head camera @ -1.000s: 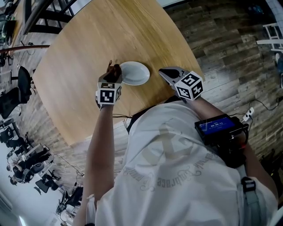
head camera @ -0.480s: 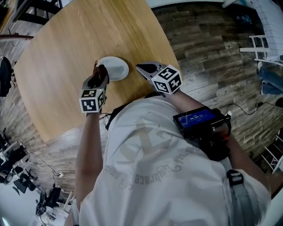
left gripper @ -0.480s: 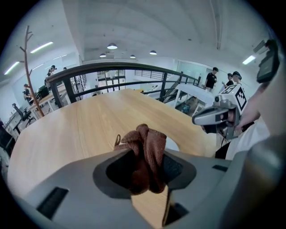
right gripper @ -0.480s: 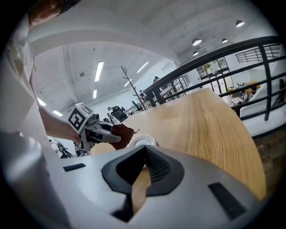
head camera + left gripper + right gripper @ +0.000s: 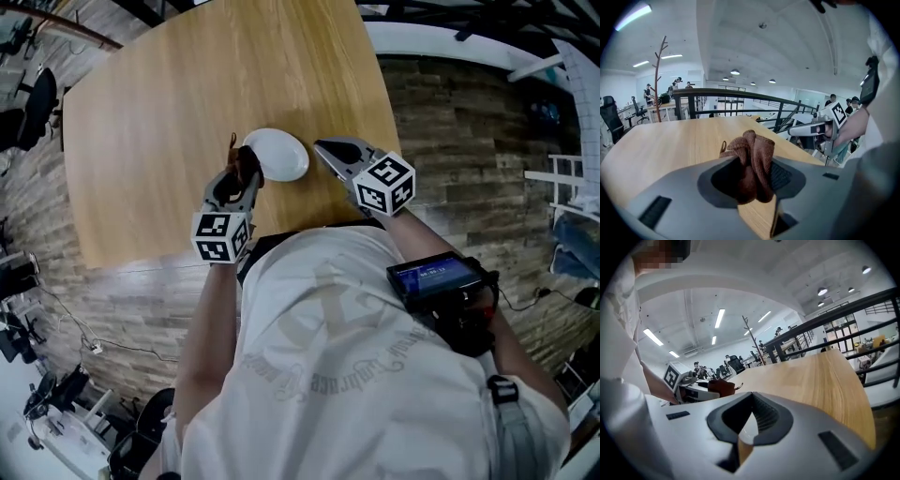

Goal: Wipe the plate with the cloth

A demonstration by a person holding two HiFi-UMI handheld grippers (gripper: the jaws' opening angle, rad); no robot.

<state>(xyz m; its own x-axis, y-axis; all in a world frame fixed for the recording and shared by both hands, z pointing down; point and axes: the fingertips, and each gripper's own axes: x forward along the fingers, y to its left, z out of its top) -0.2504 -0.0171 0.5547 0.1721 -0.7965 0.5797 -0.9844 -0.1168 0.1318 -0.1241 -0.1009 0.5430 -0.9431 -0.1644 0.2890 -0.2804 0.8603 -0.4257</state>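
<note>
A white plate [image 5: 279, 156] sits on the round wooden table [image 5: 169, 103] near its front edge. My left gripper [image 5: 242, 171] is at the plate's left rim, shut on a bunched brown cloth [image 5: 247, 161]. The left gripper view shows the cloth [image 5: 757, 150] pinched between the jaws of that gripper [image 5: 751, 180], and the plate is hidden there. My right gripper [image 5: 322, 146] hovers just right of the plate. Its jaws meet at the tip and nothing shows between them. In the right gripper view, that gripper [image 5: 751, 398] points across the table toward the left gripper and cloth [image 5: 721, 386].
The table's edge [image 5: 281, 246] lies close to my body, with wood-plank floor [image 5: 450, 141] to the right. A black railing [image 5: 740, 93] and office desks with people stand beyond the table's far side.
The head view has shifted and turned. Both grippers keep their places beside the plate, left one still holding the cloth at the left rim.
</note>
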